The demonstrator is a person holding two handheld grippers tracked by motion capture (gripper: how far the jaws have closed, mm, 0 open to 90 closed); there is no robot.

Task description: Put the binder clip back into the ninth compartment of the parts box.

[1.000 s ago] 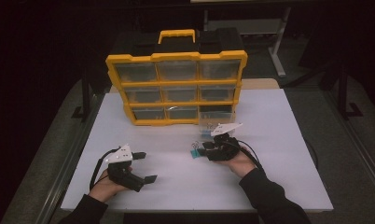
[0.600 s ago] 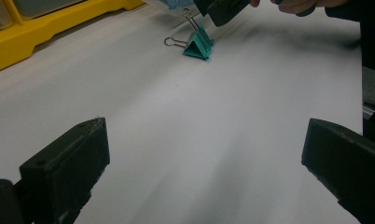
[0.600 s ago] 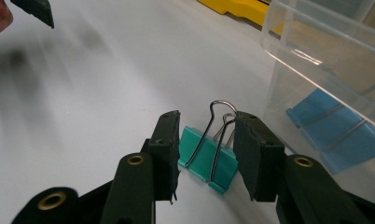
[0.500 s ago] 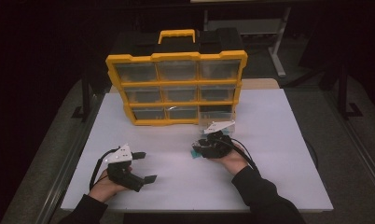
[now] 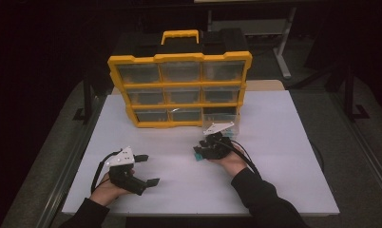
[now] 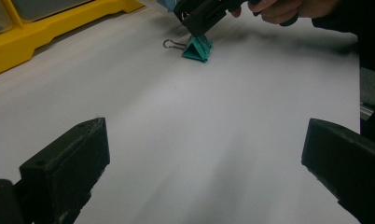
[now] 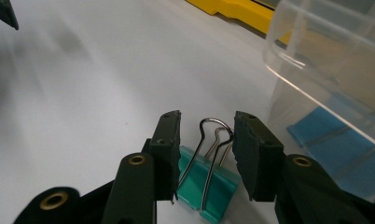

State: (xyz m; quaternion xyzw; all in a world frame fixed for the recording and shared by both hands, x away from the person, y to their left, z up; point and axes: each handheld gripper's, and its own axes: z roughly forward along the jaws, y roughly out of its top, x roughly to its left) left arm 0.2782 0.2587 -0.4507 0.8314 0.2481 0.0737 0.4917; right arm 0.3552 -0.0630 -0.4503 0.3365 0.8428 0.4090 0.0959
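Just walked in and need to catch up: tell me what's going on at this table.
A person works with two hand-held grippers on a white table. The right gripper straddles a teal binder clip with wire handles; whether its pads press the clip is unclear. A clear plastic drawer sits beside it, before the yellow drawer organizer. The left gripper rests open, holding nothing.

No readable text, label or number appears anywhere.

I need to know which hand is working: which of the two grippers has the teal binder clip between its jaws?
The right gripper: its jaws straddle the teal binder clip on the white table. The left gripper stands open, well apart from the clip.
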